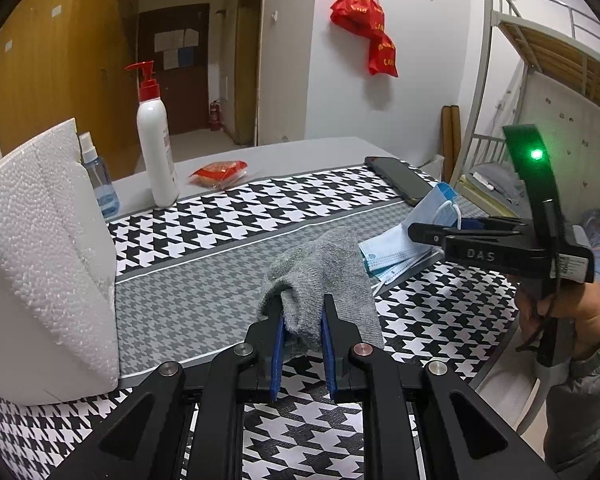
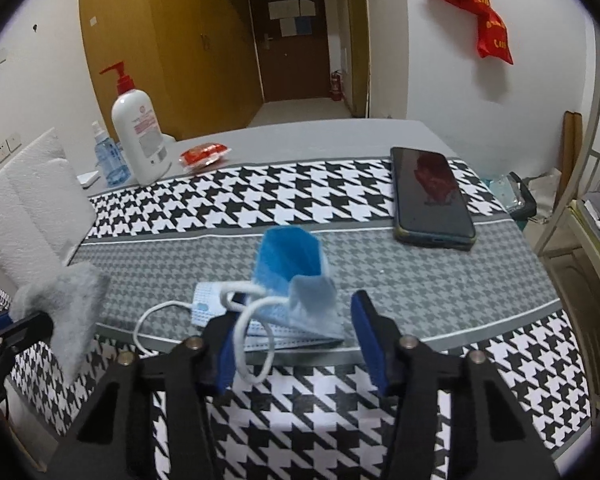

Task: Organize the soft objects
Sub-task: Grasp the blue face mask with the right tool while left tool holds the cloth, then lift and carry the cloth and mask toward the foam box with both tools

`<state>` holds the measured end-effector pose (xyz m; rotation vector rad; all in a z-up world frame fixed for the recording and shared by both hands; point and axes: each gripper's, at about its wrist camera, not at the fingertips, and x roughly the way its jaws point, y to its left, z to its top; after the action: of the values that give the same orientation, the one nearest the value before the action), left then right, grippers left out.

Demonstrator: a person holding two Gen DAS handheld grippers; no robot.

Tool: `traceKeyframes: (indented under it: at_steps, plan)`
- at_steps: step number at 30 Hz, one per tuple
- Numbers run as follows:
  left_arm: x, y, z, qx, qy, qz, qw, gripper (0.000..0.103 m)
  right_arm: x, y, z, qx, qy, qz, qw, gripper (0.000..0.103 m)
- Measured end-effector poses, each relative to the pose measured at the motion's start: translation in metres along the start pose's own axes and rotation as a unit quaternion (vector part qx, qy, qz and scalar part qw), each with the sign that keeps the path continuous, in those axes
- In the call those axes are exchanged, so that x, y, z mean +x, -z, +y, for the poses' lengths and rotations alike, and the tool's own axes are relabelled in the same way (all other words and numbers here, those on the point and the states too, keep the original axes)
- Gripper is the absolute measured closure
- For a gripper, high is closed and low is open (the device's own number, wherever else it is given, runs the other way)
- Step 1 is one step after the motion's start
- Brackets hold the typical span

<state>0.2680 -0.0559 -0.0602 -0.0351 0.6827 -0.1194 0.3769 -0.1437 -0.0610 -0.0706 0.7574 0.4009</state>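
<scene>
Sock pinched, mask next

Left gripper [image 1: 302,330] clamped on grey sock [image 1: 324,276]; right gripper [image 2: 296,344] gaping around face mask [image 2: 288,280] (pads not pressing). Could snag only the ear loop [image 2: 252,344].

Houndstooth cloth [image 2: 324,412] covers the table. White pump bottle [image 2: 138,136] with red pump stands upright at far left edge, small blue spray bottle [image 2: 110,160] just beside it. Red packet [image 2: 204,155] lies nearby. Dark phone [image 2: 432,196] lies flat at right. White foam block [image 1: 40,264] at left. Red bag [image 1: 366,28] hangs on wall.
</scene>
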Motion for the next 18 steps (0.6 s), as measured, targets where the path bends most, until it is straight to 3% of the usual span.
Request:
traceKeyframes:
  at_steps: [2,7,18]
  plan:
    - [0.0,0.0,0.0,-0.001,0.0,0.0,1.0,0.086,0.006,0.0,-0.002,0.003,0.0,0.01,1.0,0.059]
    - [-0.002,0.0,0.001,-0.004,0.0,-0.001,1.0,0.086,0.013,0.0,-0.006,0.009,-0.004,0.018,1.0,0.09]
    - [-0.018,0.001,-0.001,0.001,0.0,-0.014,0.9999,0.086,-0.013,0.002,-0.004,0.016,-0.016,-0.006,1.0,0.091]
